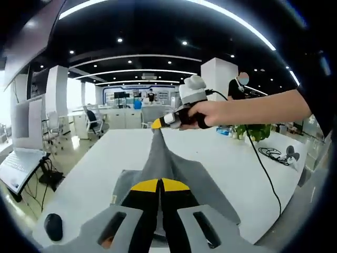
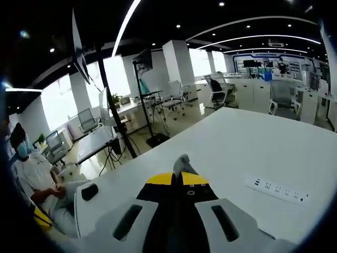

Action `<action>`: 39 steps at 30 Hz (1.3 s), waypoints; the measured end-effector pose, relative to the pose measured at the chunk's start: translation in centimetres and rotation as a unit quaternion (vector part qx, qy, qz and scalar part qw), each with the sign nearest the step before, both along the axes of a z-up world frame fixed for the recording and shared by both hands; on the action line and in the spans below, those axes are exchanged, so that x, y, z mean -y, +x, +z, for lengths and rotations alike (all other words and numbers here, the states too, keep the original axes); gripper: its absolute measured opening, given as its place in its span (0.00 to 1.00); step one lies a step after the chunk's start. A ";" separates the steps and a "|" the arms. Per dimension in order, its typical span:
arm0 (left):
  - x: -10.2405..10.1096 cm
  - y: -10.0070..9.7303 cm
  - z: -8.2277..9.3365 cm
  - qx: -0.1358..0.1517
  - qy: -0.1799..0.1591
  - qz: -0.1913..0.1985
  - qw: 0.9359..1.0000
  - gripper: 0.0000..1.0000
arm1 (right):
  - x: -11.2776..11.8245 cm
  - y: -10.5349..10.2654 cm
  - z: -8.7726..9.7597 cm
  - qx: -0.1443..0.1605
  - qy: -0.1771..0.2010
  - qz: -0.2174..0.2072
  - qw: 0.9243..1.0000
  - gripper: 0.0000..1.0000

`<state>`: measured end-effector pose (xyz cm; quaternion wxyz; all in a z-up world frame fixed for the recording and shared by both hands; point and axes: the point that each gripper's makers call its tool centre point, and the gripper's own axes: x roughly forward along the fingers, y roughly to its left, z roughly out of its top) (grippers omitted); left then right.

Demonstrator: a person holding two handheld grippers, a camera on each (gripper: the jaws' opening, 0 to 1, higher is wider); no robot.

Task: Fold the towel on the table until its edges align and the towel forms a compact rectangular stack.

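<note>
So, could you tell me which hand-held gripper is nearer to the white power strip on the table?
Right. The right hand-held gripper, pinching the grey towel, has the power strip just beside it on the table. The left hand-held gripper grips the towel's other end.

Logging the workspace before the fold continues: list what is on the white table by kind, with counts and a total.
Grey towel, held up off the table between the two grippers: 1
White power strip: 1
Black computer mouse: 1
Black cable coil: 1
Potted green plant: 1
Total: 5
</note>
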<state>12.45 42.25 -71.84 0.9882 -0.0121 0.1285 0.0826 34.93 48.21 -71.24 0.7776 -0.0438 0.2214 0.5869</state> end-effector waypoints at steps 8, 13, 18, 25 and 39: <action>-1.6 -0.5 -4.0 -0.036 -0.027 0.008 0.999 0.01 | -0.3 -0.5 -0.9 -0.007 -0.007 0.007 1.000 0.01; -2.8 -0.1 -5.5 -0.052 -0.037 0.013 0.998 0.01 | -0.1 -0.2 -1.2 -0.008 -0.010 0.005 1.000 0.01; -4.0 0.5 -6.5 -0.058 -0.036 0.015 0.998 0.02 | 0.0 -0.1 -1.5 -0.012 -0.012 0.005 1.000 0.01; -5.6 1.7 -8.5 -0.078 -0.038 0.026 0.996 0.17 | 0.0 0.2 -2.0 -0.015 -0.013 0.007 1.000 0.01; -7.7 4.3 -13.2 -0.111 -0.041 0.030 0.993 0.24 | -0.1 0.6 -3.2 -0.022 -0.017 0.013 1.000 0.01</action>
